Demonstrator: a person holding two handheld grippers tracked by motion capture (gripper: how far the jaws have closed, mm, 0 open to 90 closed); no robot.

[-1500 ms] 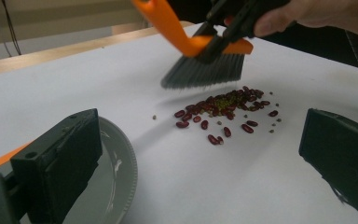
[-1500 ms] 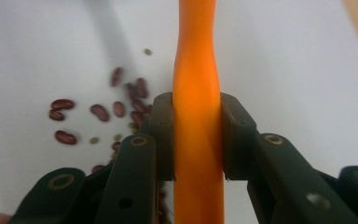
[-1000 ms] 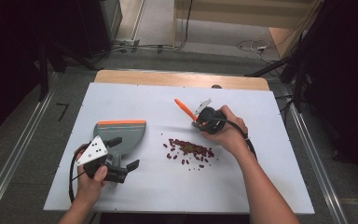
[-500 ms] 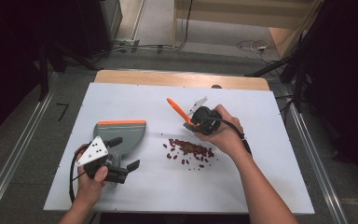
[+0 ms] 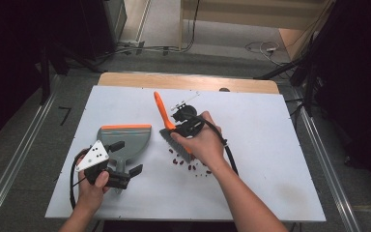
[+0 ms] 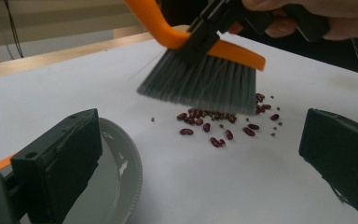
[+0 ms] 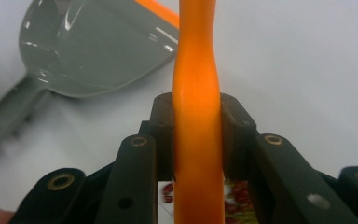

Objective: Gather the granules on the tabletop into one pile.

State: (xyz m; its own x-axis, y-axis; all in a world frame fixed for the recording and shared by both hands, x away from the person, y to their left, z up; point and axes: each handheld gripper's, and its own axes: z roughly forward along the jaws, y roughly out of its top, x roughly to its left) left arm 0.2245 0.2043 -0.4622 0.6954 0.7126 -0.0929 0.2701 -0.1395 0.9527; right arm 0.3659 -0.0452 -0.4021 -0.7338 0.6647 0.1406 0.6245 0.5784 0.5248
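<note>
The right gripper [image 5: 181, 126] is up over the middle of the white tabletop [image 5: 270, 145], its jaws clamped tight on the orange plastic handle of the small hand brush [image 5: 163, 115]; in the right gripper view that handle [image 7: 198, 140] runs straight up between the two black jaws, pinched from both sides. The brush's grey bristles [image 6: 200, 86] point down, and their tips meet the table right at the far edge of the scatter of dark red beans [image 6: 214, 128]; a few beans and small crumbs lie loose just beside the bristles on the near side. From above, the beans [image 5: 189, 165] sit just in front of the right hand [image 5: 205, 145], partly under it.

Over on the left, the left gripper [image 5: 118, 164] sits low near the front edge of the table; its jaws are spread wide, nothing between them; in the left gripper view the two black jaws stand well apart with bare table and the bean pile between. The grey plastic dustpan with the orange front lip [image 5: 124, 141] lies flat on the table, its lip facing away from the person; its handle runs back towards the left gripper, though I cannot tell whether a jaw touches it. The pan's rim [image 6: 133, 158] curves just beside the left jaw; the beans are near it, but apart.
</note>
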